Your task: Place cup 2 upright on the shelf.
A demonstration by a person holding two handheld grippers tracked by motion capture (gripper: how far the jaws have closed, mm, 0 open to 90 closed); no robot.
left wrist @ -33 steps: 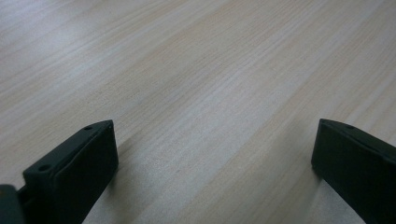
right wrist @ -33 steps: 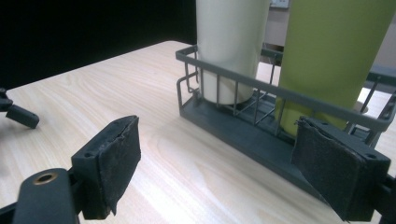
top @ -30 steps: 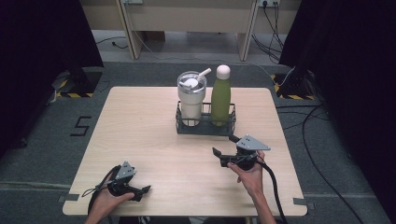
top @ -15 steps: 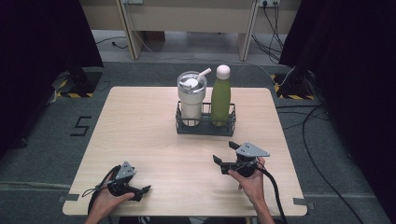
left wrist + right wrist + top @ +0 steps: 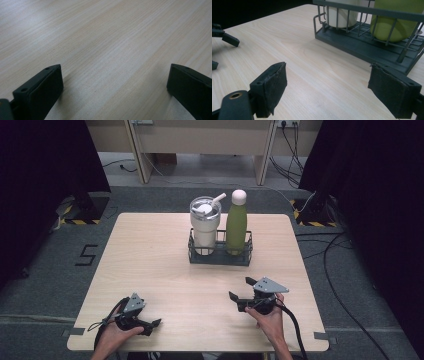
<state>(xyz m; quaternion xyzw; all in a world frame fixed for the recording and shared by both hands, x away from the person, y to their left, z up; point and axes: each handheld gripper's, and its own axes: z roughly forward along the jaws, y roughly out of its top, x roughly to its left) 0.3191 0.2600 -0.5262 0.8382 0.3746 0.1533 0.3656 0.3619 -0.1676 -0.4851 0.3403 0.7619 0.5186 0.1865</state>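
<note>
Movement over the last second belongs to the right hand-held gripper (image 5: pixel 241 291) alone — it has drawn back from the wire rack (image 5: pixel 220 256) toward the lower right of the high view, and now sits well apart from the rack's front rail with bare tabletop (image 5: pixel 150 250) between them. Its jaws stand wide apart and hold nothing; in the right gripper view the rack fills the upper right, with the white tumbler (image 5: pixel 342 15) and the green bottle (image 5: pixel 392 27) both standing upright inside it, side by side. In the high view the tumbler (image 5: pixel 205 222) occupies the rack's left half and the bottle (image 5: pixel 236 220) the right, a little above centre frame. The left hand-held gripper (image 5: pixel 152 325) has not shifted — it rests at the lower left, near the tabletop's front edge, jaws also spread, and the left gripper view looks along them at plain wood grain. With both drinks seated in the rack and the right hand retreating empty, this reads as a placement just finished and the hands returning to rest, rather than a new reach starting
</note>
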